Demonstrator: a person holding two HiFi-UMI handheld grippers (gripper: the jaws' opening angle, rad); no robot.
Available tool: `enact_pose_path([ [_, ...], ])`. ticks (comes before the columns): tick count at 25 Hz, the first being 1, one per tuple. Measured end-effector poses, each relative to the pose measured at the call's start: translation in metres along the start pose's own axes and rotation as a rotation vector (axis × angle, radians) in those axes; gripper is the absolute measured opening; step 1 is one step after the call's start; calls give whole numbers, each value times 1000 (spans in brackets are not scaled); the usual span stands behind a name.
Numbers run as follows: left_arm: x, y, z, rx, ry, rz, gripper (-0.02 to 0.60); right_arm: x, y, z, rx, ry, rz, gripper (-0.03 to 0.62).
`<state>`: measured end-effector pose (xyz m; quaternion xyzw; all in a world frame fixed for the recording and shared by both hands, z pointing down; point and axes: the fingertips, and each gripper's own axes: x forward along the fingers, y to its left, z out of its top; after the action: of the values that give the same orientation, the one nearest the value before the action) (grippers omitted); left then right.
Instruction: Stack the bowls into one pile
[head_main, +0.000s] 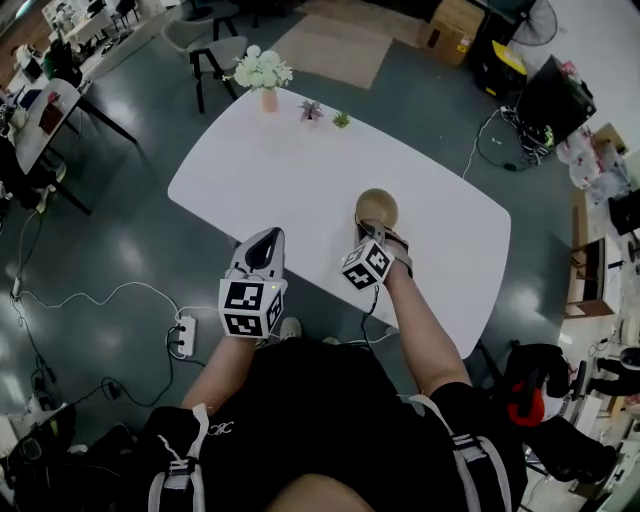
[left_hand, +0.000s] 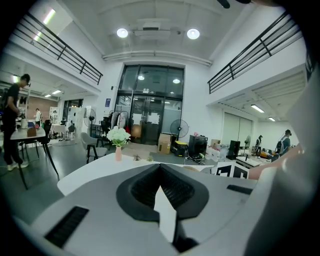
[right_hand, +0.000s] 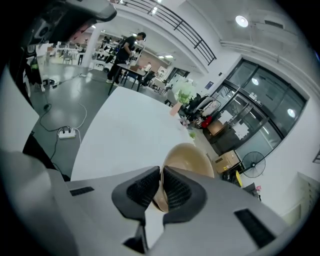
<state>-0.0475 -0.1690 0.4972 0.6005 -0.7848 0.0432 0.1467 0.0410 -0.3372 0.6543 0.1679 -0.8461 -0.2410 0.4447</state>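
Tan and smooth, the bowl (head_main: 377, 207) is right at the tip of the right tool (head_main: 377, 232), over the white tabletop (head_main: 270, 180). The right tool is closed on the bowl's near rim, with one pad inside the wall and one pad outside. I cannot tell if the bowl's bottom touches the tabletop or hangs just above it. The left tool (head_main: 267, 240) is off to the left side of the right tool, near the edge of the tabletop. Its jaws are pressed together and there is nothing between them. Far past both tools, at the other end of the tabletop, stand a vase of white flowers (head_main: 266, 82) and two little plants (head_main: 312, 110). No other bowl shows in any view, so I cannot say where the pile is meant to be. What could go wrong? The grip is only a thin pinch on one side of the rim, so I think the bowl could tip or slip out if the tool swings fast. It could also land crooked and slide off the pile if let go too high.
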Motion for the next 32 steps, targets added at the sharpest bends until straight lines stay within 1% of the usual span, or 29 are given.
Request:
enact_pose_path([
  [7, 0, 13, 4, -8, 8, 27, 14, 16, 14, -11, 20, 41, 57, 41],
  [14, 12, 10, 2, -2, 21, 25, 14, 33, 9, -32, 39, 85, 69, 43],
  [20, 17, 8, 7, 2, 30, 23, 14, 36, 10, -41, 97, 99, 119, 61],
  [25, 27, 10, 10, 5, 32, 8, 14, 37, 7, -31, 184, 61, 156, 132],
  [29, 23, -5, 13, 12, 28, -11, 14, 15, 0, -29, 226, 2, 131, 133],
  [32, 26, -10, 15, 19, 25, -29, 14, 5, -7, -24, 236, -32, 83, 125],
])
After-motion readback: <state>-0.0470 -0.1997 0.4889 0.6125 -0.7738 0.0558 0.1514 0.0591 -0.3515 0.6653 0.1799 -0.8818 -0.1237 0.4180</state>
